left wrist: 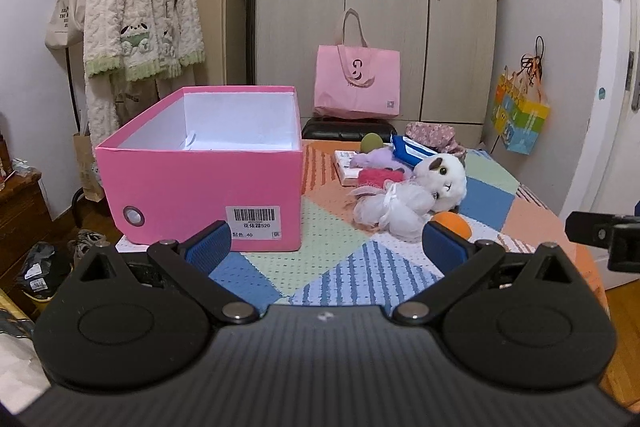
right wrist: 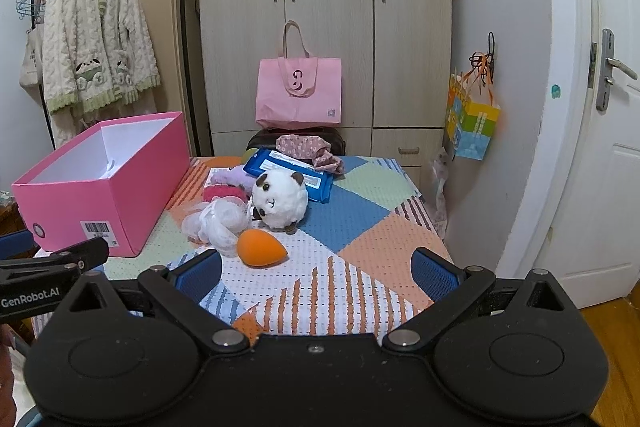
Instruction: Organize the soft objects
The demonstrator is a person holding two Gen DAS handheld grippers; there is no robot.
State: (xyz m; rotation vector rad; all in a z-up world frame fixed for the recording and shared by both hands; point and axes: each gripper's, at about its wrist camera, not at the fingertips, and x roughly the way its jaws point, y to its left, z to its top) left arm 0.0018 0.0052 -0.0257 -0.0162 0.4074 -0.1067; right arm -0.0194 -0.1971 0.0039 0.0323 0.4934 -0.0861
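Both tongs, left tongs (left wrist: pixel 326 239) and right tongs (right wrist: pixel 318 269), hover wide and empty over the table (right wrist: pixel 360 211); the orange sponge (right wrist: pixel 261 248) lies just ahead of the right tongs, the empty pink box (left wrist: pixel 200 183) ahead-left, so sorting looks unstarted and a first grasp seems due.

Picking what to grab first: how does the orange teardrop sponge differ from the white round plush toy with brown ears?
The orange teardrop sponge is smooth, one colour and far smaller; the white round plush toy with brown ears is fluffy, with dark patches and a face. The sponge lies on its side nearer the right gripper; the plush sits farther back, against the white gauzy bundle. Both rest on the patchwork table cover, outside the pink cardboard box.
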